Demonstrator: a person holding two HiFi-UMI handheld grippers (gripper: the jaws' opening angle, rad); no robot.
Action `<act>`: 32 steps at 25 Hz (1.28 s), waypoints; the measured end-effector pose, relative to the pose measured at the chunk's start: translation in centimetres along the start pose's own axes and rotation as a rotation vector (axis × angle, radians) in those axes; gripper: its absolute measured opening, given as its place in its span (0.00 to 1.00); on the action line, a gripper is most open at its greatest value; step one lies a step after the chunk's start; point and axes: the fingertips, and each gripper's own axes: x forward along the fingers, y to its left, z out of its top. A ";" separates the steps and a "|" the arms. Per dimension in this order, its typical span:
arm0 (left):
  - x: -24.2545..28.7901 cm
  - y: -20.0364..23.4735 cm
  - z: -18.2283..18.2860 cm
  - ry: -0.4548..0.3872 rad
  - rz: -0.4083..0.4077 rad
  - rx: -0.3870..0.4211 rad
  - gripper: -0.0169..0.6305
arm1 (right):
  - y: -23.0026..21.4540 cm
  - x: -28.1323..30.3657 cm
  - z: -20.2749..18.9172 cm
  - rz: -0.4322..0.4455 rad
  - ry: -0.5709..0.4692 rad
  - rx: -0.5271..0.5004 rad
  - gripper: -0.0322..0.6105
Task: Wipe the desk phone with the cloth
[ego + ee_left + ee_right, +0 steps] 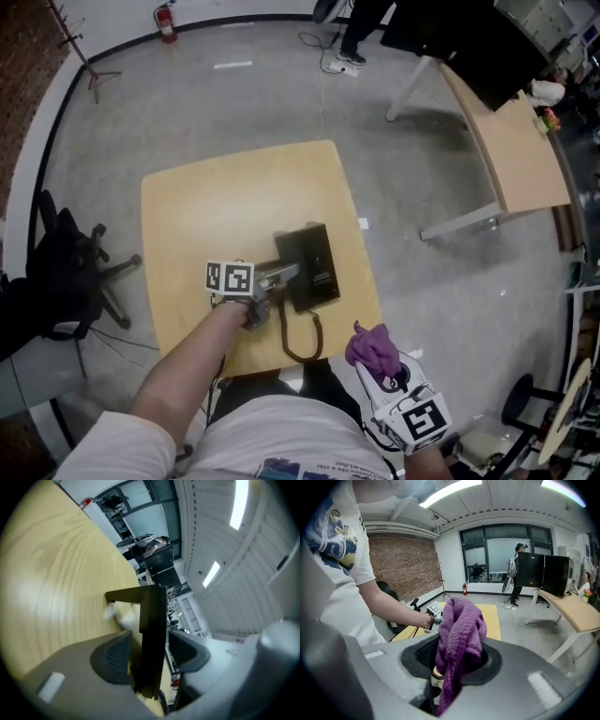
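Head view: left tongs (292,273) stand part-open astride one edge of the desk phone (309,262), pads apparently not pressing; the phone lies toward the right side of the worktop (211,211). Right tongs (378,367) are clamped on the purple cloth (459,627), held off the worktop near the person's body. Judgement: steady the phone by that edge, then lay the cloth flat on its face. The coiled cord (302,342) may snag; the office chair (80,267) stands well apart.

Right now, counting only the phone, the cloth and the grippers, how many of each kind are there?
Phone: 1
Cloth: 1
Grippers: 2, the left gripper and the right gripper
Total: 4
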 end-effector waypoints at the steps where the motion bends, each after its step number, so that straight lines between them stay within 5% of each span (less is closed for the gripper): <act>1: 0.2 0.0 0.2 -0.005 -0.025 -0.029 0.39 | -0.1 0.1 0.1 0.004 0.004 -0.003 0.22; 7: 1.3 -0.6 0.7 -0.009 -0.104 -0.088 0.35 | -1.8 -0.1 0.4 0.024 0.007 0.001 0.22; 16: 0.5 -2.6 0.1 0.008 -0.051 0.009 0.31 | -3.9 1.1 1.8 0.090 -0.025 -0.041 0.22; 25: -2.5 -10.8 1.0 -0.117 -0.033 0.115 0.30 | -4.8 3.8 7.9 0.178 -0.152 -0.187 0.22; 32: -3.4 -15.8 -0.7 -0.127 -0.048 0.150 0.31 | -2.0 6.6 12.7 0.277 -0.217 -0.333 0.22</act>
